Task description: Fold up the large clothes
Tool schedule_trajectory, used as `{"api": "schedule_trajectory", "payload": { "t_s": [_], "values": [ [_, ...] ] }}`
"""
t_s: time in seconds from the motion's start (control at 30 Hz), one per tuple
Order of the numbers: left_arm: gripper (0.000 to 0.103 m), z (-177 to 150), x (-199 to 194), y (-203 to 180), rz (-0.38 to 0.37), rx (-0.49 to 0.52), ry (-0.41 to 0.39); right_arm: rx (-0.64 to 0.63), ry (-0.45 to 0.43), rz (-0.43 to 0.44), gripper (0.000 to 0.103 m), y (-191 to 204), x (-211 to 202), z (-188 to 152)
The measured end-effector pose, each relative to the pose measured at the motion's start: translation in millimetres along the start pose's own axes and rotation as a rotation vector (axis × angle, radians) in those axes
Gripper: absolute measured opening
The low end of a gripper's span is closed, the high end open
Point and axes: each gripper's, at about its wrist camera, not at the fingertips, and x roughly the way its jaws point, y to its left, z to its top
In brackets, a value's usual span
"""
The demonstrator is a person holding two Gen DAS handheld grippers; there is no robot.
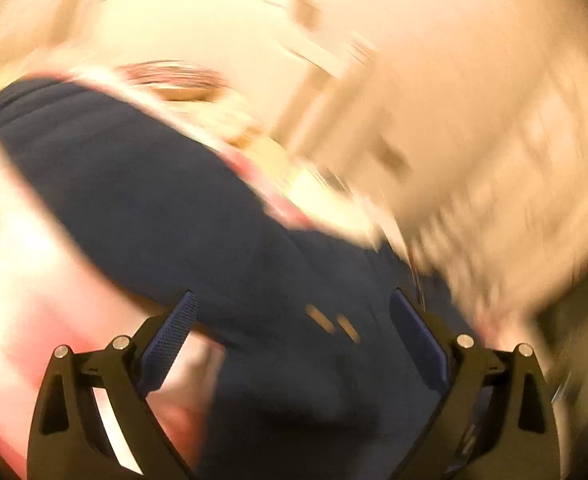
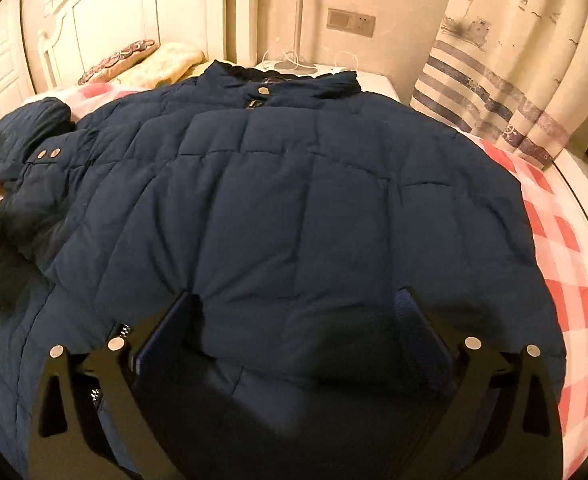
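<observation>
both grippers' fingers point(image 2: 418, 312) spread over jacket point(image 2: 294, 184).

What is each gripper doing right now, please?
Left gripper: open, fingers spread either side of the navy jacket, not clamped; view blurred.
Right gripper: open, fingers apart over the jacket, nothing held.

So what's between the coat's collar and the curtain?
A white nightstand with a lamp base and cords on it sits between the collar and the curtain. The right wrist view shows it.
</observation>
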Motion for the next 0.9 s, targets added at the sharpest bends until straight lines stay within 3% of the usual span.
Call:
{"api": "schedule_trajectory", "payload": {
  "t_s": [0.07, 0.17, 0.23, 0.47, 0.5, 0.53, 0.57, 0.63, 0.77, 0.9],
  "values": [
    [0.096, 34.9, -20.3, 66.1, 0.053, -0.193, -0.061, -0.001, -0.003, -0.005, 0.098, 2.1, -0.5, 0.3],
    [0.095, 64.1, -36.8, 138.6, 0.147, -0.349, -0.115, 0.012, -0.005, 0.009, 0.098, 2.3, -2.1, -1.6],
    [0.095, 81.6, -40.0, 182.3, 0.165, -0.436, -0.143, 0.012, -0.006, 0.007, 0.098, 2.8, -2.5, -1.9],
    [0.092, 134.1, -6.2, 212.6, 0.193, -0.387, -0.1, 0.024, -0.003, 0.013, 0.098, 2.7, -2.4, -2.0],
    [0.059, 135.8, -1.5, 213.0, 0.201, -0.388, -0.095, 0.025, -0.003, 0.014, 0.098, 2.9, -2.4, -2.0],
    [0.014, 136.6, 0.1, 213.4, 0.222, -0.403, -0.078, 0.027, -0.002, 0.015, 0.098, 3.1, -2.4, -1.7],
    [0.01, 134.7, 0.9, 211.3, 0.212, -0.426, -0.071, 0.027, -0.002, 0.014, 0.098, 3.1, -2.4, -1.7],
    [0.005, 132.6, -13.1, 190.4, 0.19, -0.395, -0.162, 0.027, -0.002, 0.014, 0.098, 3.1, -2.4, -1.8],
    [0.005, 118.5, -37.2, 82.7, 0.137, -0.109, -0.26, 0.029, -0.001, 0.017, 0.098, 3.3, -1.8, -1.6],
    [0.005, 73.7, -35.2, -53.1, -0.019, 0.233, -0.189, 0.032, -0.003, 0.02, 0.098, 2.7, -2.3, -1.7]
  ]
}}
